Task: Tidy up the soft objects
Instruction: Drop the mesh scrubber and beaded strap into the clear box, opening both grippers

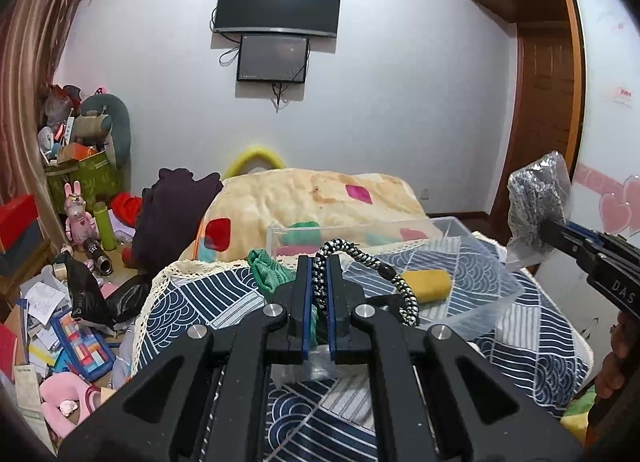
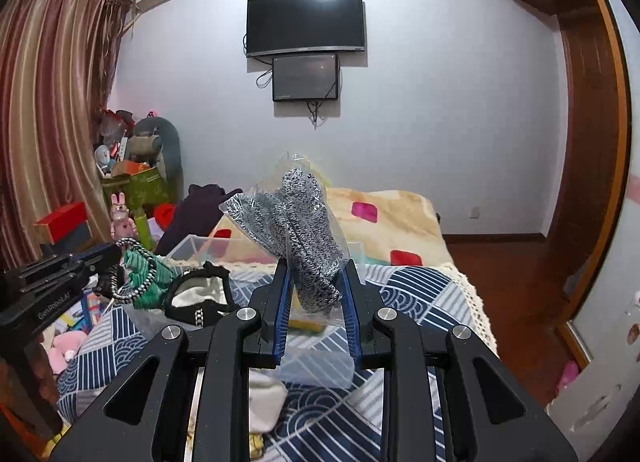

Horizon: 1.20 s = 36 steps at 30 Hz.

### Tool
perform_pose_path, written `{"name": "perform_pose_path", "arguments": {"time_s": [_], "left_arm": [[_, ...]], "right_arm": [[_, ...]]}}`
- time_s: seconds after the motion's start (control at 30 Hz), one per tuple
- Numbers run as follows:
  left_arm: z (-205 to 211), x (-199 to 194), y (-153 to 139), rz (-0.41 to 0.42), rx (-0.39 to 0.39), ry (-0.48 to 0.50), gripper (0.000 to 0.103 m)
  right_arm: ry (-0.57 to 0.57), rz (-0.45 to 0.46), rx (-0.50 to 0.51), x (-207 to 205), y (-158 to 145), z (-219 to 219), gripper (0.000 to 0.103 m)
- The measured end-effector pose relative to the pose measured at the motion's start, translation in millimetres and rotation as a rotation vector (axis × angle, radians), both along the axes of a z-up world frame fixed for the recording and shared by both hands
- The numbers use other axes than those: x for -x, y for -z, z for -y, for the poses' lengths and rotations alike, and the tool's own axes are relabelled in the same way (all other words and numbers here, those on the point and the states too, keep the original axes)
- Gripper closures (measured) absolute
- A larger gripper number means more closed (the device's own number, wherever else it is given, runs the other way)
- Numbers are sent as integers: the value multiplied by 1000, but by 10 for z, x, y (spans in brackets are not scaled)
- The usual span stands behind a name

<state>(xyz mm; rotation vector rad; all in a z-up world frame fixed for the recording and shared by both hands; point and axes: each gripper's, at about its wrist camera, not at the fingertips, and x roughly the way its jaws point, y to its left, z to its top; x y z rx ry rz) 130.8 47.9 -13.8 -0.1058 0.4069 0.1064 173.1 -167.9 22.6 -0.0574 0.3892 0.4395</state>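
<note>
My left gripper [image 1: 319, 262] is shut on a black-and-white braided cord [image 1: 370, 266] that loops up and hangs to the right, held above the bed. It also shows in the right wrist view [image 2: 114, 258]. My right gripper [image 2: 316, 274] is shut on a clear bag of grey speckled knit fabric [image 2: 300, 218], lifted above the bed; it also shows at the right of the left wrist view [image 1: 548, 228]. A green knit cloth [image 1: 266, 270] lies by the left fingers. A yellow sponge [image 1: 428, 282] sits in a clear plastic bin [image 1: 480, 294]. A black-trimmed cream item [image 2: 200, 294] lies on the quilt.
The bed has a blue patterned quilt [image 1: 192, 302] and a cream blanket with coloured patches [image 1: 320, 194]. A second clear box [image 1: 280, 238] stands behind. A dark garment [image 1: 172, 214] hangs at the bed's left. Clutter covers the floor on the left [image 1: 60, 302]. A wardrobe [image 1: 608, 142] stands at the right.
</note>
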Motion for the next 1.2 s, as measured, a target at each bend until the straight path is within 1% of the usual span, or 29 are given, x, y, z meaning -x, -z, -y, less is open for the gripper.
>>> {"name": "perform_pose_path", "arguments": {"time_s": [0.2,0.33,0.5,0.73,0.8,0.87,0.93,1.0,1.1,1.13,1.2], "left_arm": [[-15,-246,204,-63,7,-13,98],[-15,-350,331,-103,7,-6,98],[33,-440,417,-123,-14,-13,98],[40,-475,470,-133,-8,-15,97],[42,-458,463,-133,-5,-6,91],[34,-443,460,-136,12,6,77],[28,-433,457,-136,29,12,71],[42,-412,443,-133,32,19,71],[79,-365,413,-126,24,31,67],[91,-340,393,-121,23,34,65],[112,-290,348,-107,23,38,61]], "right_arm": [[-18,-54,12,-157,134,-124,81],[-24,-95,43,-263,259,-224,81],[-34,-148,52,-370,352,-274,81],[-54,-205,96,-431,470,-375,80],[-56,-208,100,-416,478,-371,79],[-60,-207,102,-408,475,-369,79],[-61,-204,100,-393,467,-354,78],[-63,-200,95,-377,448,-334,76],[-59,-185,80,-339,401,-279,64],[-56,-177,74,-317,383,-254,63],[-61,-167,58,-263,337,-207,62]]}}
